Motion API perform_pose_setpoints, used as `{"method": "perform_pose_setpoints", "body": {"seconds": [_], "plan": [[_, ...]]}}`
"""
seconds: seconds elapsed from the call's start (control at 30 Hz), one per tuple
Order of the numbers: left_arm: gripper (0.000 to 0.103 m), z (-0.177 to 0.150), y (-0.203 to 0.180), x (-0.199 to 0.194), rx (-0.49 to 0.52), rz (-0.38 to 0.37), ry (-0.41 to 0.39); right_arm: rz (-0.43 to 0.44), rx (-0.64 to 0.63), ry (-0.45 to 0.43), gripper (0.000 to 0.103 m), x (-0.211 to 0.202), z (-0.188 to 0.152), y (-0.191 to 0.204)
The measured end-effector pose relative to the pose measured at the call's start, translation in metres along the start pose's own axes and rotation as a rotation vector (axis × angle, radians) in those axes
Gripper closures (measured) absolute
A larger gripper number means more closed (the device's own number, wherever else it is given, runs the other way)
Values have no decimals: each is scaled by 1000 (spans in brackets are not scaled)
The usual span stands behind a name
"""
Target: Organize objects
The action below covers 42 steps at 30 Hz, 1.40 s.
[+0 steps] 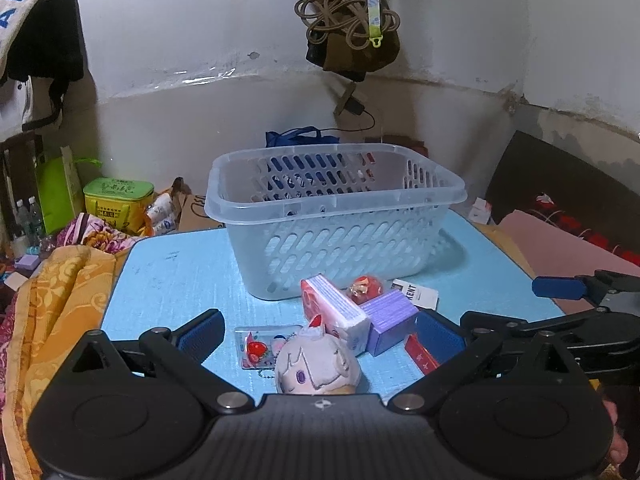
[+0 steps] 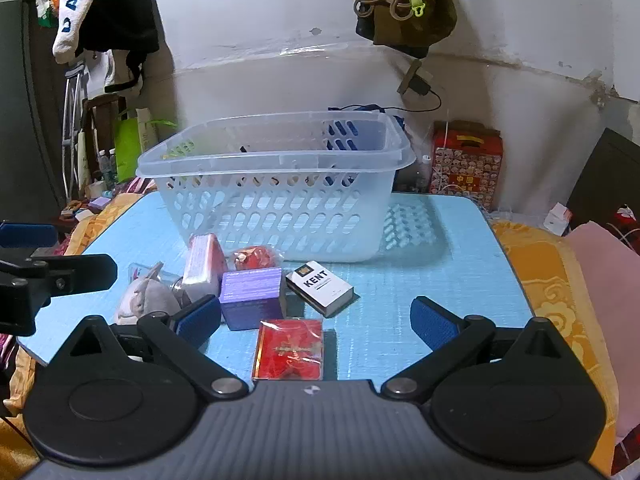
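Note:
A clear slotted plastic basket (image 1: 336,224) (image 2: 276,200) stands at the back of a light blue table (image 1: 180,280) (image 2: 420,292). In front of it lie a plush keychain doll (image 1: 316,364) (image 2: 148,300), a strawberry card (image 1: 256,346), a pink tissue pack (image 1: 334,312) (image 2: 204,264), a purple box (image 1: 392,320) (image 2: 252,298), a red round charm (image 1: 366,288) (image 2: 254,258), a white KENT pack (image 1: 418,294) (image 2: 320,286) and a red packet (image 1: 420,354) (image 2: 290,350). My left gripper (image 1: 320,332) is open around the doll. My right gripper (image 2: 316,318) is open above the red packet.
Orange patterned bedding (image 1: 52,304) (image 2: 552,280) lies around the table. A green-yellow tin (image 1: 118,200) and a red gift box (image 2: 466,160) stand on the floor behind. Bags and cords (image 1: 348,20) hang on the wall. Pink cloth (image 2: 600,280) lies at right.

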<state>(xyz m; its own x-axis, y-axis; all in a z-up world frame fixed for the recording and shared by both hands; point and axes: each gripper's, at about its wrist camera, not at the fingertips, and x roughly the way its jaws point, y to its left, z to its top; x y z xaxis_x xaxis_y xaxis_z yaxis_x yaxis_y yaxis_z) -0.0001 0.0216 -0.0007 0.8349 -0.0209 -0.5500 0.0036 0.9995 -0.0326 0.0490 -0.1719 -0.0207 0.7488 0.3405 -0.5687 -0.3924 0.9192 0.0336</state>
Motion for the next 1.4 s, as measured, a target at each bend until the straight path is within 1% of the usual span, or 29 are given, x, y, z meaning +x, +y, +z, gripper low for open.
{"method": "perform_pose_setpoints", "body": {"seconds": [0.2,0.27,0.5,0.77,0.97,1.4], "plan": [[0,-1,1,-1,-5,-12,5,27,-1,1,0,0,-1,0],[0,-1,1,0,-11,-15,9,28,4,2,0,0,-1,-1],[0,-1,0,1,-2,11,17,26,11,4,0,0,-1,-1],[0,-1,-3,2,27,30,26,2,7,3,0,2,-2,-1],[0,-1,-2,2,20,28,32,25,22,11,0,2,-2,-3],[0,-2,-3,2,25,22,37,32,0,12,0,2,-2,1]]}}
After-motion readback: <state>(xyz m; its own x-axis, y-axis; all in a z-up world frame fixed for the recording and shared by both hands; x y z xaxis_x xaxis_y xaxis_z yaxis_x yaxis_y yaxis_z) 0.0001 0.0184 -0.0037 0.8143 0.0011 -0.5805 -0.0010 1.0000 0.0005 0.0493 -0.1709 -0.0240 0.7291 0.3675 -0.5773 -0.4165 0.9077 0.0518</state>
